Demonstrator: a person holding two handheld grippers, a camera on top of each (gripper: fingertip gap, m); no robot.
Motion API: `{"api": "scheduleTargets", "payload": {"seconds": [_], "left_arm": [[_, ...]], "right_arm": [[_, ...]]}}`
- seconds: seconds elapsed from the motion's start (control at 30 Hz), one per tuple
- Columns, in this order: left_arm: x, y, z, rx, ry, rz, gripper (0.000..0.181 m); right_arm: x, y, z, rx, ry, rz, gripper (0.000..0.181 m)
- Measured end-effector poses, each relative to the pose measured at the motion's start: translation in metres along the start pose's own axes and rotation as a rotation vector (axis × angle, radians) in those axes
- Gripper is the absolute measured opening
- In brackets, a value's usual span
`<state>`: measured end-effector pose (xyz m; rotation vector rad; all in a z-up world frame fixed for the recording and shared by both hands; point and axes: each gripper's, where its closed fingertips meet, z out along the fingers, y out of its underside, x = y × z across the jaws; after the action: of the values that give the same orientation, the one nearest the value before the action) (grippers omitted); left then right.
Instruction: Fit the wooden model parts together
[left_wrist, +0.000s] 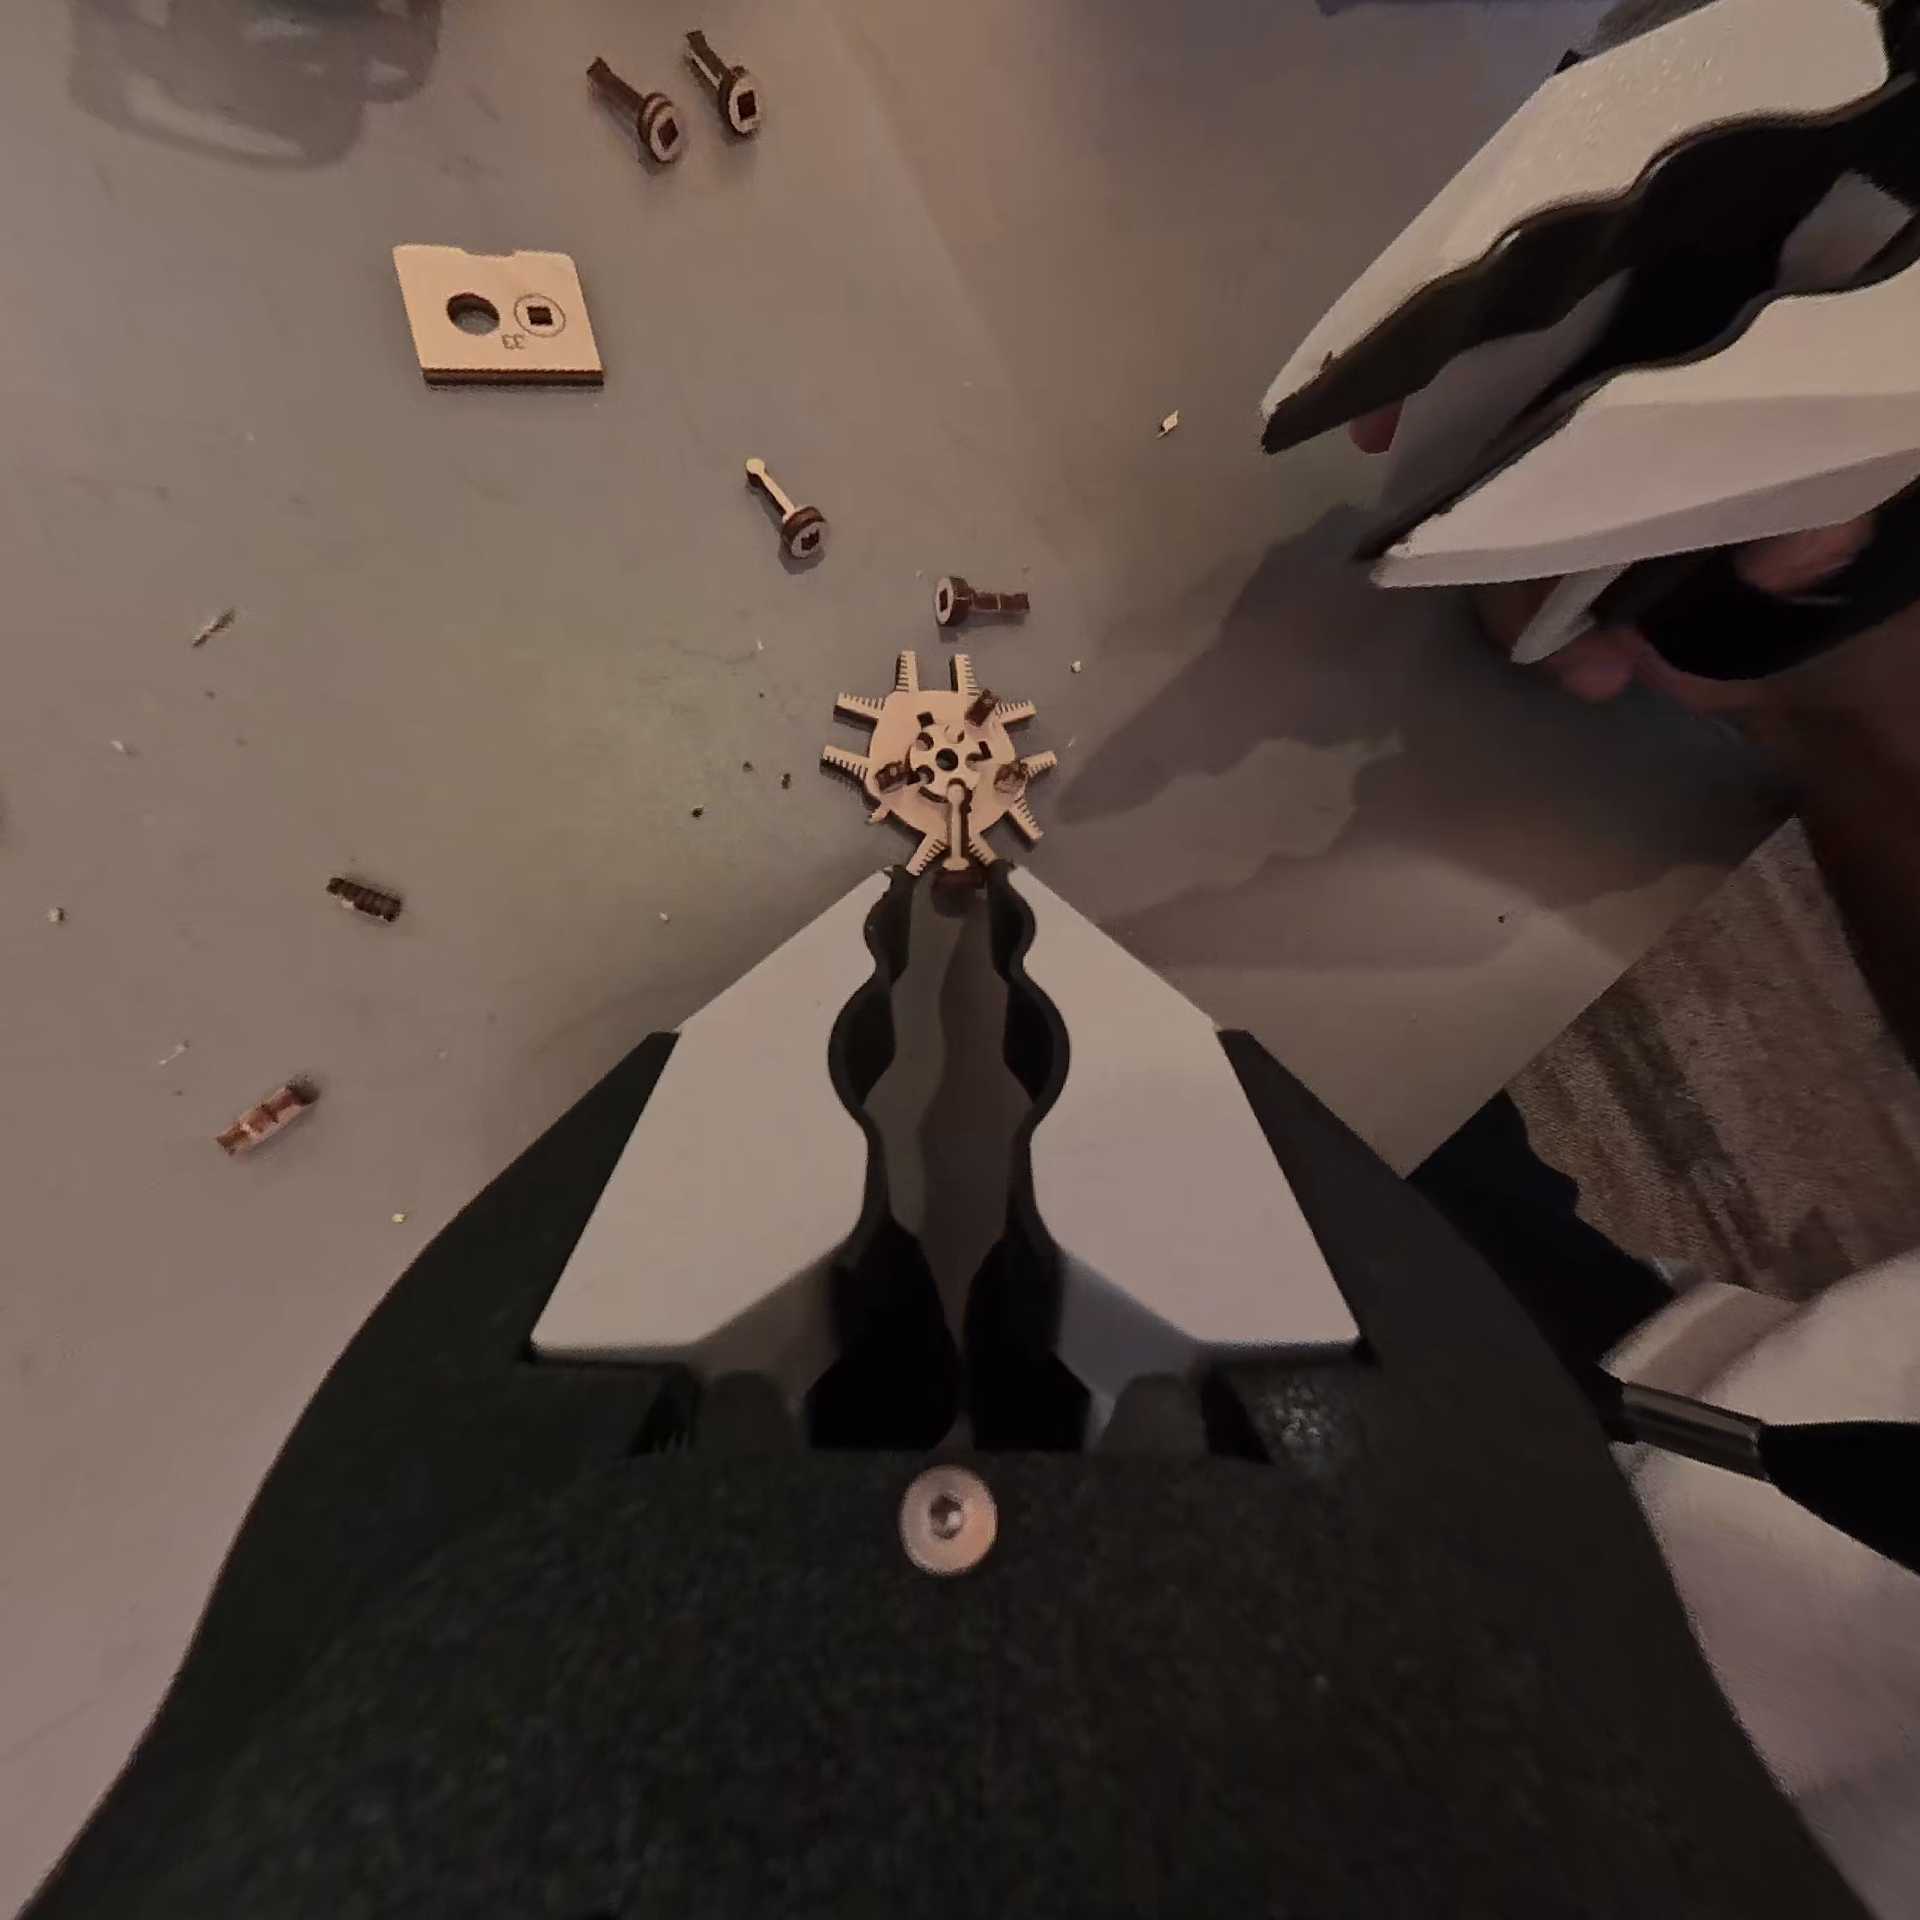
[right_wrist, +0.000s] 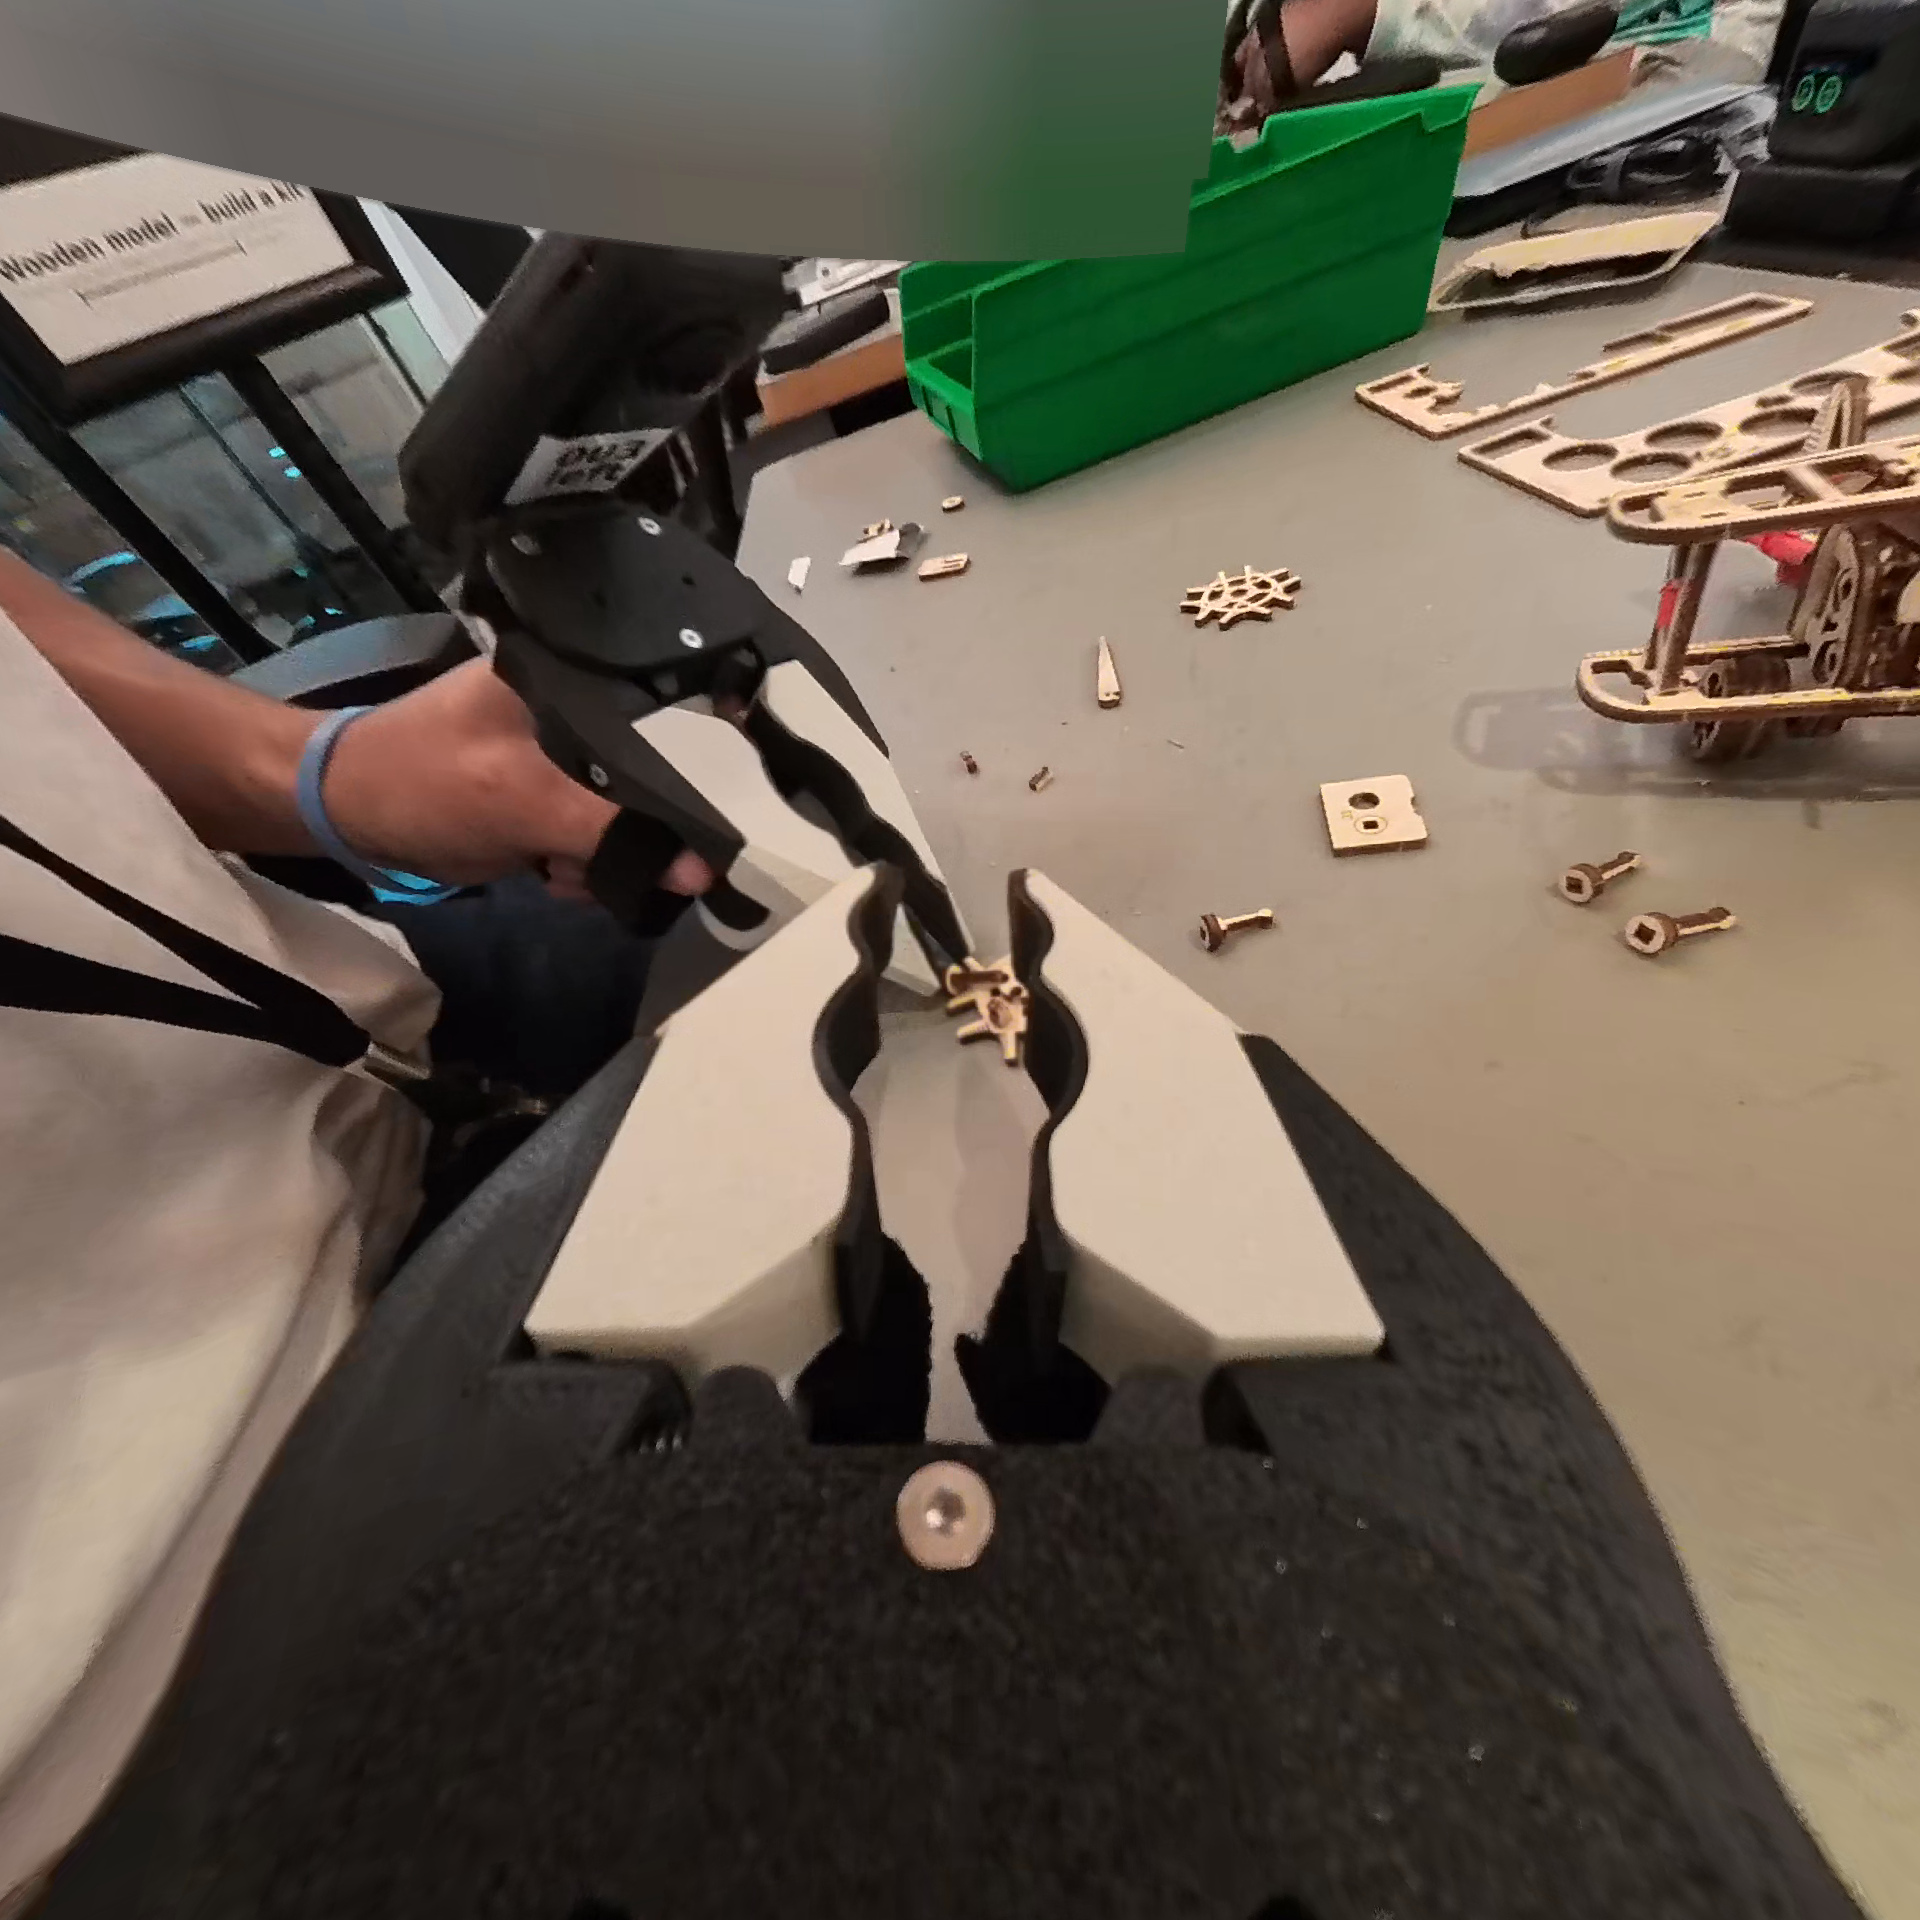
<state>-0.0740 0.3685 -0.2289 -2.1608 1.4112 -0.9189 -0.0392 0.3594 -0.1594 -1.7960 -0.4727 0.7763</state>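
A small toothed wooden wheel (left_wrist: 940, 764) with several pins in its face lies on the grey table (left_wrist: 520, 727). My left gripper (left_wrist: 949, 881) is shut on the head of a wooden pin (left_wrist: 952, 831) that sits in the wheel's near edge. In the right wrist view the left gripper (right_wrist: 954, 966) comes in from the left and holds the wheel (right_wrist: 989, 1006) at the table. My right gripper (right_wrist: 953, 883) is open and empty, just above and in front of the wheel. In the left wrist view it (left_wrist: 1322, 497) hovers at the upper right.
Loose pins (left_wrist: 787, 504) (left_wrist: 977, 601) (right_wrist: 1234, 923) and a square holed plate (left_wrist: 497, 317) (right_wrist: 1371, 816) lie beyond the wheel. A green bin (right_wrist: 1174, 343), wooden sheets (right_wrist: 1579, 364) and a wooden plane model (right_wrist: 1766, 623) stand farther back. The table edge (left_wrist: 1538, 997) runs close on the right.
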Motion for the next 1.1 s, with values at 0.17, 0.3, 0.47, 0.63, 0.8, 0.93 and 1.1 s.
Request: {"api": "scheduleTargets", "payload": {"seconds": [0.17,0.3,0.47,0.63,0.8,0.93,1.1], "left_arm": [[0.002,0.0,0.002,-0.022,-0.032,0.05,0.006],[0.003,-0.003,0.0,-0.018,-0.075,0.105,0.006],[-0.001,-0.007,-0.003,-0.048,-0.195,0.234,0.006],[-0.001,-0.008,-0.005,-0.099,-0.28,0.264,0.006],[0.002,-0.005,-0.003,-0.139,-0.289,0.234,0.006],[0.001,-0.005,-0.001,-0.156,-0.3,0.221,0.006],[0.002,-0.004,0.0,-0.175,-0.307,0.226,0.006]], "right_arm": [[-0.001,-0.002,-0.004,0.026,-0.019,0.027,0.021],[0.0,0.0,-0.005,0.014,-0.004,0.031,0.021],[0.002,0.007,-0.004,-0.036,0.04,-0.006,0.02],[0.001,0.009,-0.004,-0.048,0.045,-0.018,0.02],[0.001,0.008,-0.005,-0.038,0.036,-0.008,0.02],[0.0,0.007,-0.005,-0.034,0.026,-0.005,0.02],[-0.001,0.006,-0.006,-0.027,0.021,-0.007,0.02]]}}
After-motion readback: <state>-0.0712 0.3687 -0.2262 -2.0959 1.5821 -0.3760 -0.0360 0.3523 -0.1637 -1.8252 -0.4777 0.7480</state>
